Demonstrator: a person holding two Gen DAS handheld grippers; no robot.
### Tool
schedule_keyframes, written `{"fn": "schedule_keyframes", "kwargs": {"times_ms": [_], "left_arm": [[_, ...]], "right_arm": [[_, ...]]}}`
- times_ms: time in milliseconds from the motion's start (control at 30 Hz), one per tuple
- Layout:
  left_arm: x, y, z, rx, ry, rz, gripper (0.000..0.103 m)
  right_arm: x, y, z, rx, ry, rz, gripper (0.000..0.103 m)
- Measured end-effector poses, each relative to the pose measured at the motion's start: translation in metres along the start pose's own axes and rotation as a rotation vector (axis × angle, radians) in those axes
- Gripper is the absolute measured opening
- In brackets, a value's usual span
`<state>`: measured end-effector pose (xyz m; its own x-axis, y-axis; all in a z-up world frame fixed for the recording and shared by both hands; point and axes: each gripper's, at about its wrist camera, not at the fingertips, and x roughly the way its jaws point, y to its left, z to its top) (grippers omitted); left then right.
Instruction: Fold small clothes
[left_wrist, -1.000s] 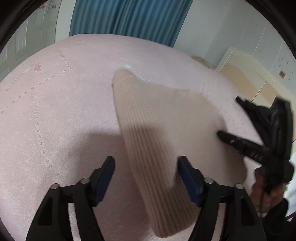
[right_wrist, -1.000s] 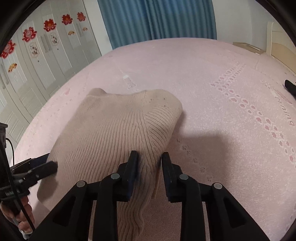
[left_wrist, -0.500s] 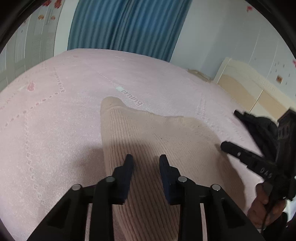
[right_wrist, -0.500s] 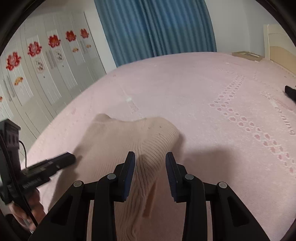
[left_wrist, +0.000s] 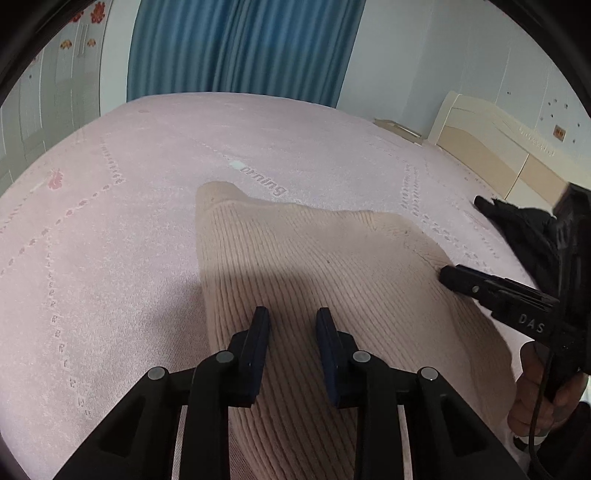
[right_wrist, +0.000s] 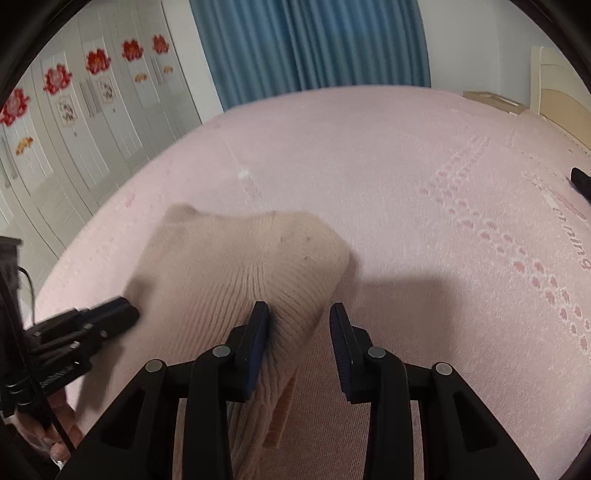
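Left-hand black tongs (left_wrist: 291, 317) have just been closing and now stand at a slim gap right over the beige ribbed knit garment (left_wrist: 332, 258); ribs show between the blue pads, but I cannot tell whether they pinch a fold or only hover on it. Right-hand black tongs (right_wrist: 299, 314) have just been opening and look released: the inner pad brushes the garment's right-hand border while the outer pad stands clear, with pink cover showing in the gap. That garment lies on the pink patterned bed cover (left_wrist: 129, 240), directly ahead of and below both tools, its long axis running away from me towards the blue curtain, the far end tapering to a rounded corner. I judge the coming fold turns on that axis: the left hand sits over the body of the cloth near its left side, the right at the opposite border, so both near corners are about equally within reach. A dark heap of clothing (left_wrist: 517, 229) lies well apart to the right
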<state>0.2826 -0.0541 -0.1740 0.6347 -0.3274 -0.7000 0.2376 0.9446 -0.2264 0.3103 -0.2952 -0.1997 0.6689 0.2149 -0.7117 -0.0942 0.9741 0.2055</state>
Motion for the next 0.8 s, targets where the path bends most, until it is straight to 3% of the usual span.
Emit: {"fn": "schedule_keyframes", "kwargs": {"times_ms": [100,200,300,433,800], "left_arm": [[0.0,0.005,0.006,-0.035,-0.018,-0.005,0.025],[0.007,0.007,0.01,-0.041,-0.011,0.031,0.025],[0.014,0.008,0.011,-0.043,0.008,0.056,0.025],[0.022,0.016,0.01,-0.065,0.004,0.04,0.027],[0.028,0.023,0.011,-0.078,-0.01,0.026,0.028]], "right_arm": [[-0.012,0.003,0.004,-0.014,-0.082,-0.004,0.034],[-0.015,0.011,0.008,-0.022,-0.104,0.057,0.034],[-0.003,0.023,0.008,-0.061,-0.077,0.042,0.034],[0.021,0.034,-0.002,-0.13,-0.003,-0.059,0.034],[0.031,0.02,-0.002,-0.086,0.018,-0.044,0.034]]}}
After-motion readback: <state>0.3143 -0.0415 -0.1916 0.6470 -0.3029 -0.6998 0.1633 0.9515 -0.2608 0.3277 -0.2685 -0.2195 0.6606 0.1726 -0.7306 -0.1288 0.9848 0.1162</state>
